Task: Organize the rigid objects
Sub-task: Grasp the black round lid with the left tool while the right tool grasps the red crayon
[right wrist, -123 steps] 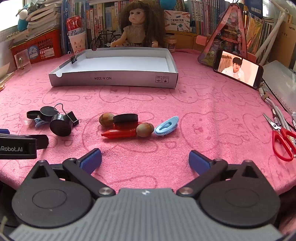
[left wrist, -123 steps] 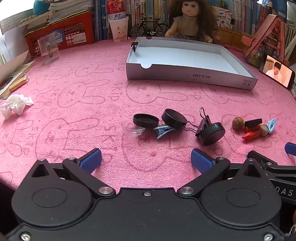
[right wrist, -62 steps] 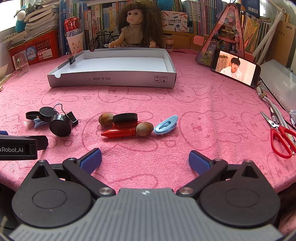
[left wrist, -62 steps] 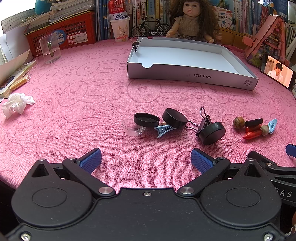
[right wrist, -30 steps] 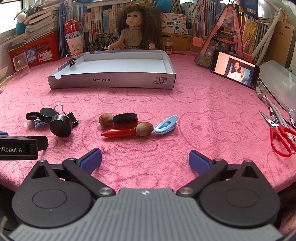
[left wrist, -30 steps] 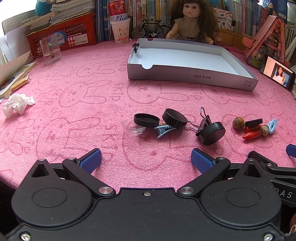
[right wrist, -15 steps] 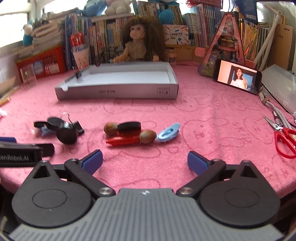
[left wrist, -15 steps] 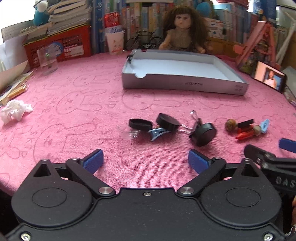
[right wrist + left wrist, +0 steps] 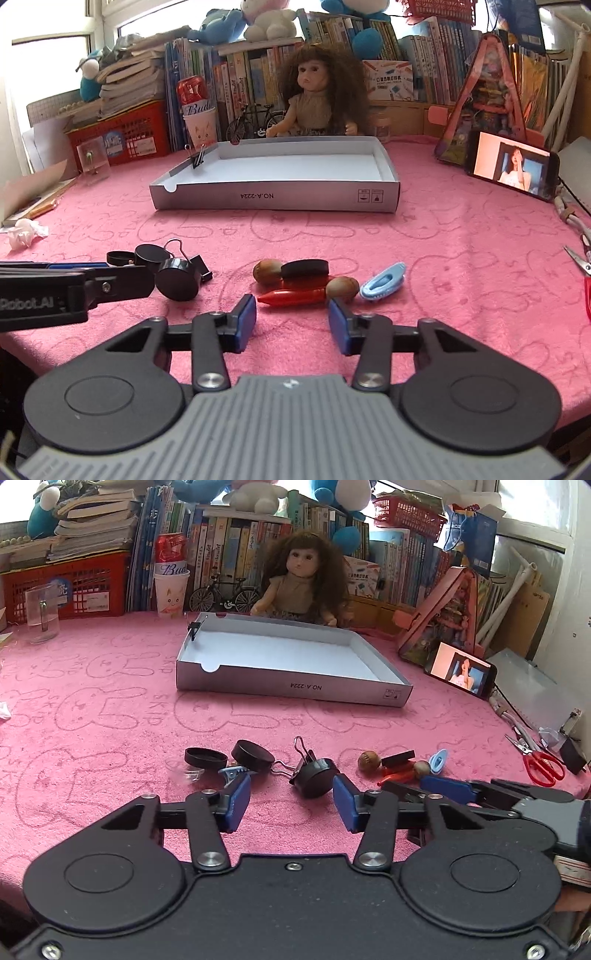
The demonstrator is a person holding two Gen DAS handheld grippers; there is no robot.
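A pink cloth [image 9: 110, 686] printed with rabbit outlines covers the table. Toward its far side lies a shallow grey box [image 9: 295, 688], white inside and holding nothing but a small binder clip [image 9: 200, 157] clamped on its left wall. Behind it sit a doll [image 9: 304, 579], a red basket [image 9: 74, 590] and rows of books. A phone [image 9: 461, 670] leans at the right with its screen lit, and red scissors [image 9: 543, 766] lie near the cloth's right edge.

The left gripper [image 9: 291, 803] hangs just above the cloth, its jaws closing with nothing between them; the blue pads are partly drawn in. Just past its fingertips lies 1 cluster: 3 black caps [image 9: 319, 777], a binder clip with wire loops [image 9: 301, 755], a blue clip [image 9: 232, 773] and a clear lid [image 9: 184, 770].

The right gripper [image 9: 291, 319] is also closing on nothing, pads apart over bare cloth. Just ahead of it lies the second cluster: a red crayon-like stick [image 9: 291, 297], 2 brown nuts [image 9: 341, 288], a black oblong piece [image 9: 304, 269] and a light-blue clip [image 9: 384, 284]. All of these small things lie well short of the box, on the near cloth.
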